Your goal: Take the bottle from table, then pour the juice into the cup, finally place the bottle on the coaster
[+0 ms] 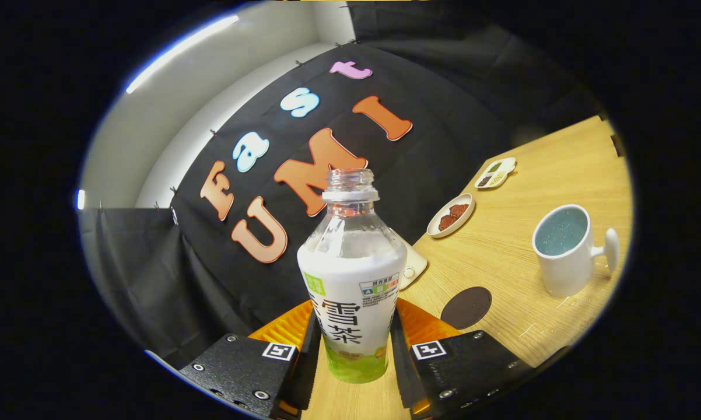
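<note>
A clear uncapped bottle (351, 280) with a white and green label stands between my fingers, and my gripper (353, 350) is shut on its lower body. The whole view is tilted, so the wooden table (531, 175) slopes up to the right. A white mug (566, 248) with a bluish inside stands on the table to the right, beyond the fingers, its handle pointing away to the right. A dark round coaster (466, 307) lies flat on the table between the bottle and the mug, just ahead of the right finger.
A small white dish (451, 215) with reddish-brown pieces sits farther back on the table. Beyond it lies a white divided tray (496, 172) with small items. A pale flat object (412, 265) peeks out from behind the bottle. The booth's black cloth wall rises behind.
</note>
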{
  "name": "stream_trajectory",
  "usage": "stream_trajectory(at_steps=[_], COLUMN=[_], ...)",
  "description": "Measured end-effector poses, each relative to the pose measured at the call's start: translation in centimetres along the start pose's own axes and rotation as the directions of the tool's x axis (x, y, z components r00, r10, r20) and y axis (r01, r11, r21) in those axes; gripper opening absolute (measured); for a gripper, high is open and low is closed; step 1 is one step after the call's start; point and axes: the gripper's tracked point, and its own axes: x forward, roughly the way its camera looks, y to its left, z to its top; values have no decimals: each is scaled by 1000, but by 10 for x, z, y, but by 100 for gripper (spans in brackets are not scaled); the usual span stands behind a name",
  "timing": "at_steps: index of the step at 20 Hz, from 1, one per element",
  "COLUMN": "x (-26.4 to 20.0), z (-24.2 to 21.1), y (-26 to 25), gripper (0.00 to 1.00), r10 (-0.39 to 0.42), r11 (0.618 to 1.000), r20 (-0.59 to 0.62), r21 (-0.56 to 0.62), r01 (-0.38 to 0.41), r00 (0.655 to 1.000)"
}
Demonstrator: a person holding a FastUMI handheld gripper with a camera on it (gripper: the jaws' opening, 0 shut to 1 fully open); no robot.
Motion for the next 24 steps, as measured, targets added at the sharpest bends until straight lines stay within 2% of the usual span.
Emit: stream_trajectory(at_steps=[4,8,14,18,24], x=[3,5,10,14,12], z=[9,13,20,14,15], y=[-22,-44,-58,-74,-83], gripper=[58,58,58,58,58], r10=[-9,-34,-38,-80,-97], r11=[986,954,856,808,738], r20=[22,35,70,62,69], r21=[166,299,517,588,674], r01=[5,22,-3,28,25], r00=[1000,999,997,995,993])
